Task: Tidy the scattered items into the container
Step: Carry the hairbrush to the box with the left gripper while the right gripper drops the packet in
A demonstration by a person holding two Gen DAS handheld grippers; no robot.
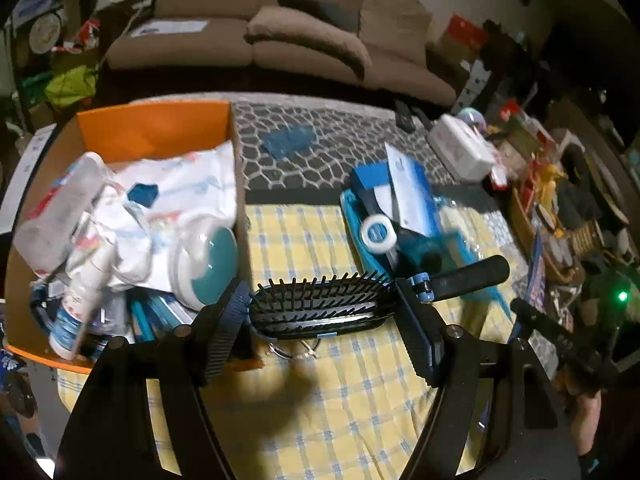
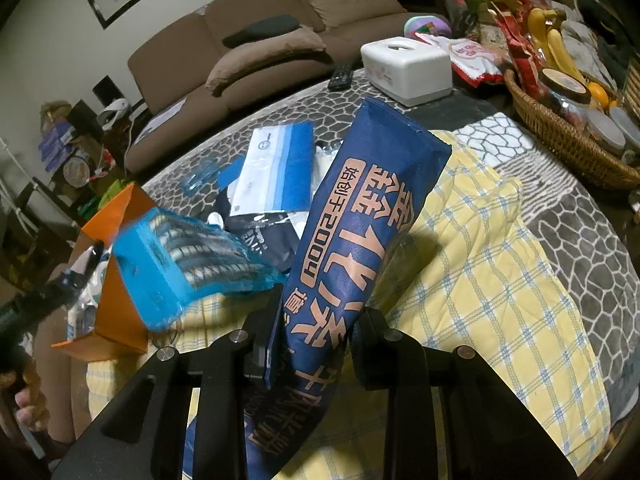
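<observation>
Beside the orange box [image 1: 160,132], the left gripper [image 1: 320,320] has a black hairbrush [image 1: 320,308] clamped between its pads, bristles up, its handle sticking out away from the box. It hangs just off the box's near corner, above the yellow checked cloth [image 1: 320,400], not yet over the opening.

Over on the other side of the box, the right gripper [image 2: 312,344] is squeezed tight on a long dark blue packet [image 2: 360,220] with big printed characters, held up off the cloth and well apart from the box [image 2: 120,312].

So where do we stand? The box is already well stocked: a white printed bag [image 1: 180,192], a round teal-and-white tub [image 1: 208,264], a white bottle [image 1: 84,300] and more underneath. I'd call this past the halfway mark, with two items in hand and ready to drop.

Left to clear, further from the box: a blue tray [image 1: 360,220] with a roll of tape [image 1: 378,234] and a blue-and-white pouch [image 1: 412,192] piled on it, plus dark packets beneath.

Hard to read: the right wrist view shows a blurred blue shape [image 2: 180,260] right beside the box, with bristle rows inside it, likely the brush seen from the other side, but I can't say for sure. The bottom layer of the box is buried, and a small metal ring under the brush is mostly in shadow.
</observation>
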